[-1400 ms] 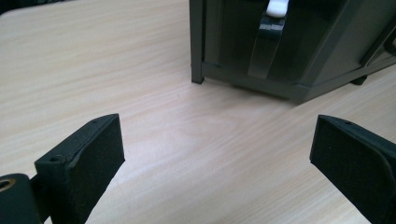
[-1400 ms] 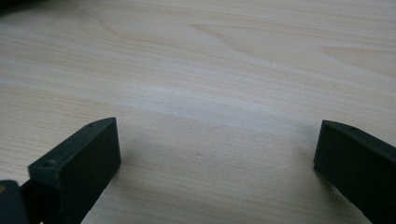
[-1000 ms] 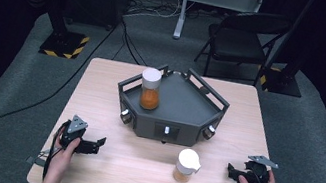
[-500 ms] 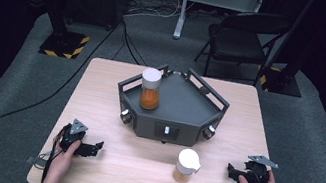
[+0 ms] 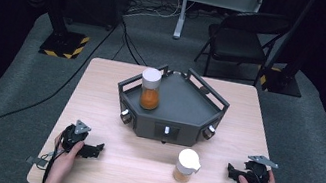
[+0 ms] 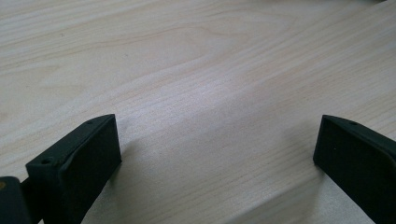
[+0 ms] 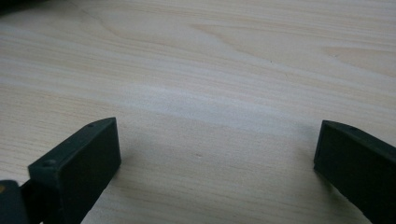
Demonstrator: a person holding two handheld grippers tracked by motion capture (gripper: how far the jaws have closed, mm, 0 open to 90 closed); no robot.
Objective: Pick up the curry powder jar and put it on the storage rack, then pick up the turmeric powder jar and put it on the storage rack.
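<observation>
Fingers of both the left gripper (image 5: 99,150) and right gripper (image 5: 230,171) spread, empty, near the table (image 5: 101,85) front edge.

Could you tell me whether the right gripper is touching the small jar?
Apart. The high view shows bare table between the right gripper and the small jar.

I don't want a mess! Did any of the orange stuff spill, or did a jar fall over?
Nothing stands out. One jar stands upright on the dark tray, the other jar stands upright on the table, both capped, with no orange stuff spilled around them.
</observation>
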